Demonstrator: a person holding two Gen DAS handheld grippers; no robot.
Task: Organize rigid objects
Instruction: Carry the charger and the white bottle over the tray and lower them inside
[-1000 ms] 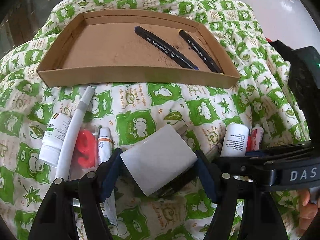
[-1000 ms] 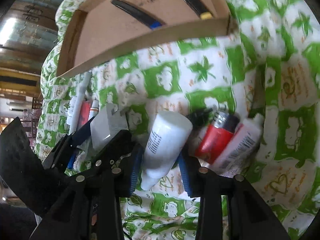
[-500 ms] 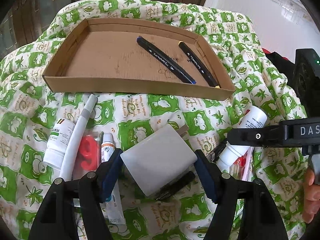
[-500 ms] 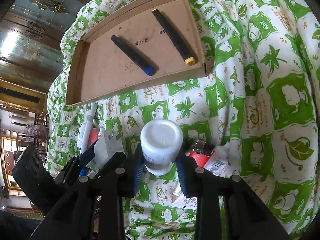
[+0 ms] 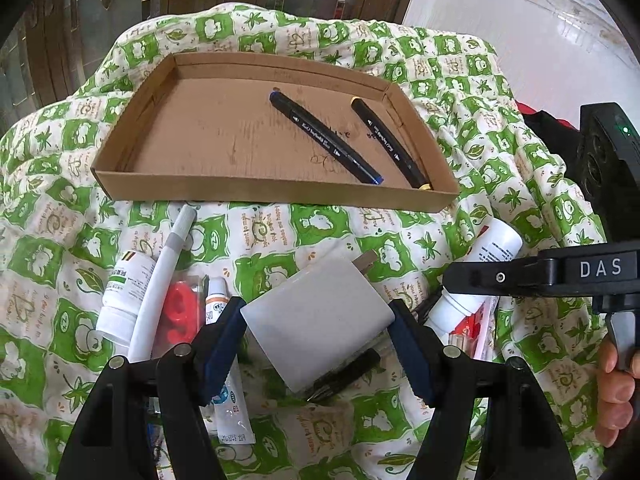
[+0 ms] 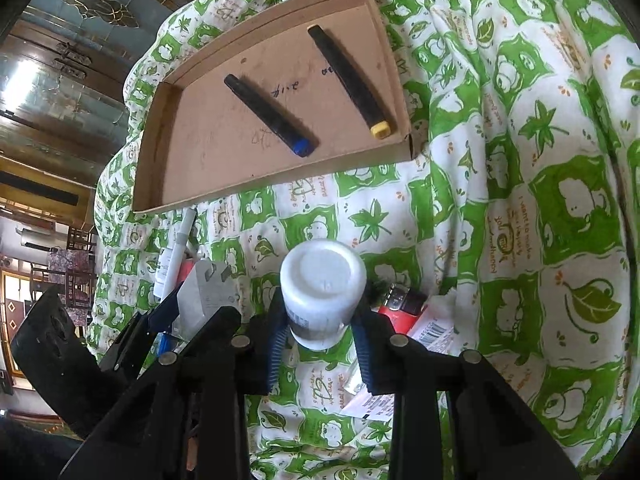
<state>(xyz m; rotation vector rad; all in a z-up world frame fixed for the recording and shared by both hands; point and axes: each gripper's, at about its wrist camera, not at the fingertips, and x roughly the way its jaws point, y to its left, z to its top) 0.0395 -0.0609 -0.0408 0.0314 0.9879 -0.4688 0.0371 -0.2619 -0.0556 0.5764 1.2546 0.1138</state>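
My left gripper (image 5: pixel 316 340) is shut on a white plug-in charger block (image 5: pixel 316 316), held just above the green patterned quilt. My right gripper (image 6: pixel 320 336) is shut on a white bottle (image 6: pixel 323 280), lifted with its flat end toward the camera; in the left wrist view the same white bottle (image 5: pixel 480 268) shows behind the right gripper's black finger. Farther back lies a shallow cardboard tray (image 5: pixel 132 148) with two black markers, one blue-capped marker (image 5: pixel 324 136) and one yellow-capped marker (image 5: pixel 388 140). From the right wrist view the cardboard tray (image 6: pixel 160 152) is up and left.
On the quilt to the left lie a small white bottle (image 5: pixel 124 292), a white pen (image 5: pixel 160 288), a red figure nine (image 5: pixel 180 312) and a small tube (image 5: pixel 224 384). A red lighter (image 6: pixel 400 308) and paper packets lie by the right gripper. A hand (image 5: pixel 616 384) grips the right handle.
The right gripper closed on the white bottle and lifted it off the quilt, tipping it end-on to the camera. The left gripper kept the charger and rose slightly, so the tray sits lower in view.
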